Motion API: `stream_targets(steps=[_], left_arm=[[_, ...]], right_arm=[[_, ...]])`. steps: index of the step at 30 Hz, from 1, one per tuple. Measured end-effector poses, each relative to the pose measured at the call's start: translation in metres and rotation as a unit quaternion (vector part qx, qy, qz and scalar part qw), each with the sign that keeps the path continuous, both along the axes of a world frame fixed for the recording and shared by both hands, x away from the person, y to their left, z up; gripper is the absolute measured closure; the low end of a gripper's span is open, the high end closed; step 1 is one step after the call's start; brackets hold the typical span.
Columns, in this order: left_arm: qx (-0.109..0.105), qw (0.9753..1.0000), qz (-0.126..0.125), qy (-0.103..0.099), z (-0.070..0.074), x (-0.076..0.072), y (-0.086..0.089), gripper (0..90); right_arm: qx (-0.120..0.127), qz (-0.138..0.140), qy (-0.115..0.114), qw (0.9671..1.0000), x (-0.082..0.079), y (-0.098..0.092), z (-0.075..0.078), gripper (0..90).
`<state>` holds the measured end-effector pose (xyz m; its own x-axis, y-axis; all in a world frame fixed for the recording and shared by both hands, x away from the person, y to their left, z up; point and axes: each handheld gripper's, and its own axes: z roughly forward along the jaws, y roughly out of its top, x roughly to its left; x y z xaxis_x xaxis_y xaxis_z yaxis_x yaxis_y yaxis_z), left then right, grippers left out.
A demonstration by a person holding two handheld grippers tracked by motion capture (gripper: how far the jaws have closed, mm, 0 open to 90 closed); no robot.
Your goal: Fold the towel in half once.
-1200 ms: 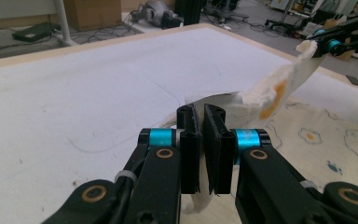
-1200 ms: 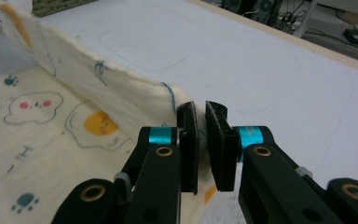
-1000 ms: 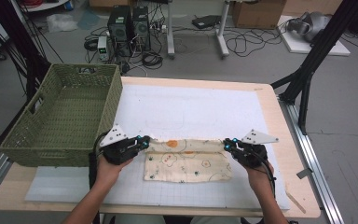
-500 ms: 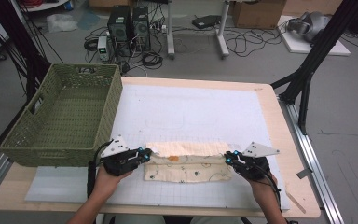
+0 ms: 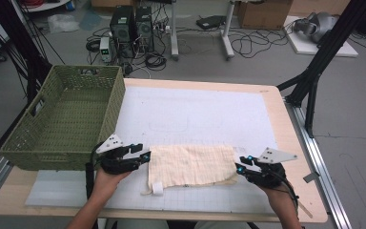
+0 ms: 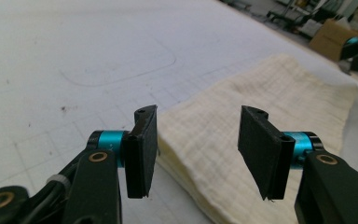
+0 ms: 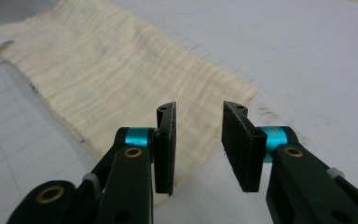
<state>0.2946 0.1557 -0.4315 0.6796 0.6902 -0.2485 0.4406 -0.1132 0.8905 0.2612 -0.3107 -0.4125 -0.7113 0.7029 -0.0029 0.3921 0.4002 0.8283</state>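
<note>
Cream cloth (image 5: 190, 164) is lying folded flat on the white mat (image 5: 205, 114), just right of the green basket (image 5: 62, 124). Both grippers are sitting at its ends with jaws parted and empty: the left gripper (image 5: 146, 156) wide, the right gripper (image 5: 238, 167) narrower. Folding seems to be under way; next, each is likely needing to pinch an edge again.

Cloth (image 5: 190, 164) plain cream, faint woven ribs. Basket (image 5: 62, 124) olive green weave. Mat (image 5: 195, 114) white, pale grid. Gripper pads (image 6: 142, 149) black, teal collars.
</note>
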Motion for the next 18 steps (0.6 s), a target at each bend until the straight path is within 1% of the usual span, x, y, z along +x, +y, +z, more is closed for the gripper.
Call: stream_targets(steps=[1,2,4,5,7,8,9,10,12,13,14,15,16,17,18], left_arm=[[0.007,0.9999,0.005,0.006,-0.001,0.001,-0.002,48.5],[0.014,0.9998,0.009,0.010,-0.002,0.002,-0.003,48.5],[0.026,0.9994,0.008,0.021,-0.005,0.006,-0.006,49.0],[0.031,0.9991,0.010,0.027,-0.006,0.007,-0.007,49.8],[0.038,0.9985,0.008,0.039,-0.007,0.010,-0.011,50.8],[0.043,0.9981,0.006,0.044,-0.008,0.011,-0.013,52.9],[0.051,0.9975,0.002,0.048,-0.009,0.011,-0.015,55.0],[0.056,0.9970,-0.001,0.053,-0.011,0.011,-0.017,56.3],[0.079,0.9951,-0.015,0.058,-0.015,0.012,-0.021,62.8],[0.090,0.9938,-0.025,0.060,-0.016,0.013,-0.024,74.5],[0.102,0.9924,-0.035,0.058,-0.018,0.013,-0.027,74.5],[0.117,0.9910,-0.038,0.053,-0.018,0.013,-0.029,82.7],[0.124,0.9906,-0.039,0.045,-0.018,0.012,-0.031,82.7],[0.133,0.9896,-0.037,0.041,-0.016,0.013,-0.032,85.4],[0.141,0.9889,-0.032,0.036,-0.015,0.013,-0.032,86.1]], right_arm=[[0.015,-0.014,-0.006,0.9998,0.000,-0.007,0.004,63.3],[0.015,-0.014,-0.006,0.9998,0.000,-0.007,0.004,63.3],[0.026,-0.025,-0.010,0.9993,0.000,-0.012,0.005,61.5],[0.027,-0.029,-0.011,0.9991,0.001,-0.013,0.005,60.5],[0.020,-0.033,-0.004,0.9993,0.002,-0.011,0.003,60.5],[0.015,-0.029,-0.001,0.9995,0.003,-0.009,0.000,60.5],[0.010,-0.024,0.010,0.9996,0.003,-0.005,-0.003,60.8],[0.004,-0.016,0.016,0.9997,0.004,-0.002,-0.006,60.9],[-0.004,-0.005,0.030,0.9995,0.007,0.004,-0.013,61.0],[-0.007,0.000,0.037,0.9993,0.009,0.008,-0.017,60.8],[-0.007,0.000,0.037,0.9993,0.009,0.008,-0.017,60.8],[-0.009,0.003,0.042,0.9991,0.010,0.011,-0.019,60.6],[-0.009,0.003,0.042,0.9991,0.010,0.011,-0.019,60.6],[-0.010,0.004,0.041,0.9991,0.010,0.012,-0.019,60.4],[-0.011,0.004,0.041,0.9991,0.010,0.012,-0.019,60.4]])
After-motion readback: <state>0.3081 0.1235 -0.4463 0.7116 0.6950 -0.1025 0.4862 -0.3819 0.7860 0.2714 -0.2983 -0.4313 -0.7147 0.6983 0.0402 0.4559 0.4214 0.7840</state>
